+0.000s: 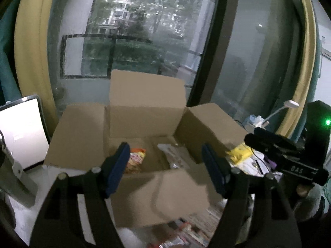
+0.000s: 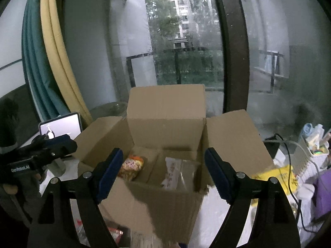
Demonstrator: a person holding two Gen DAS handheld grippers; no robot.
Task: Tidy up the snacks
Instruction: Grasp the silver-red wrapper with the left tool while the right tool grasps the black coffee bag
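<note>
An open cardboard box (image 1: 146, 99) (image 2: 165, 105) stands on the table with its flaps spread, right in front of both grippers. On the left of its floor lies an orange and yellow snack packet (image 1: 135, 160) (image 2: 131, 166). A clear packet with a white label (image 1: 173, 155) (image 2: 175, 171) rests to the right of it. My left gripper (image 1: 164, 147) hovers open over the box's near edge with nothing between its blue pads. My right gripper (image 2: 163, 150) is open too and holds nothing. More snack packets (image 1: 186, 233) (image 2: 115, 233) lie blurred on the table in front of the box.
A lit tablet (image 1: 20, 136) (image 2: 62, 126) stands left of the box. Right of the box lie a yellow packet (image 1: 241, 153) (image 2: 277, 175), cables (image 2: 289, 165) and clutter. A large window and curtains rise close behind the table.
</note>
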